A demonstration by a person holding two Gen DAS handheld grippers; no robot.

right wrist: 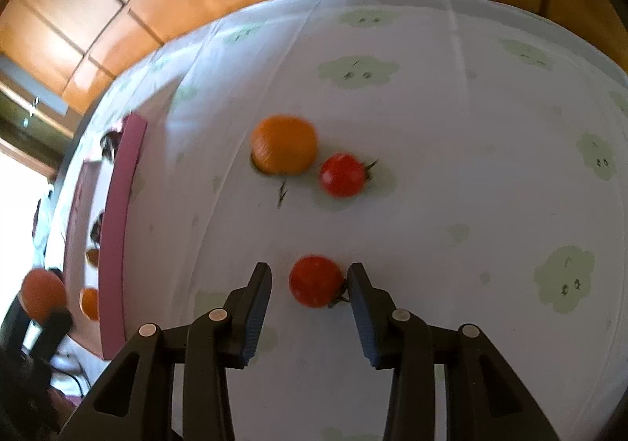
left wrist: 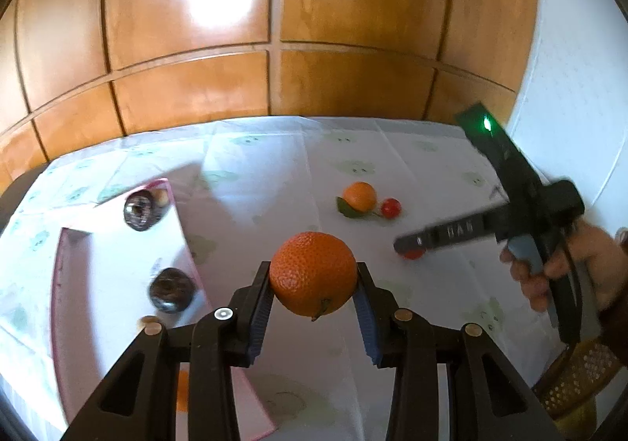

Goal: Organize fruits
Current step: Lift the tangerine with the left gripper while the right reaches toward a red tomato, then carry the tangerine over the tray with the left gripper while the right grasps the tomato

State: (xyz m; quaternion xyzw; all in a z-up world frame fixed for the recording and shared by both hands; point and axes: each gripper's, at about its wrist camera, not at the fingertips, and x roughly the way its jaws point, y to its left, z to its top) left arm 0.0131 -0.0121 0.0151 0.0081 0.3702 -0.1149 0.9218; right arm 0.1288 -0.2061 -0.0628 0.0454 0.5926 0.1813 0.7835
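A large orange is clamped between the pads of my left gripper, lifted above the table beside a pink tray. The same held orange shows blurred at the far left of the right wrist view. My right gripper points down at the table with a red tomato between its fingers. The tomato rests on the cloth against the right finger, with a gap to the left one. Farther off lie a small orange and a second tomato.
The pink tray holds two dark round items and a small orange fruit. A white cloth with green cloud prints covers the table. Wooden panelling stands behind. A woven item is at lower right.
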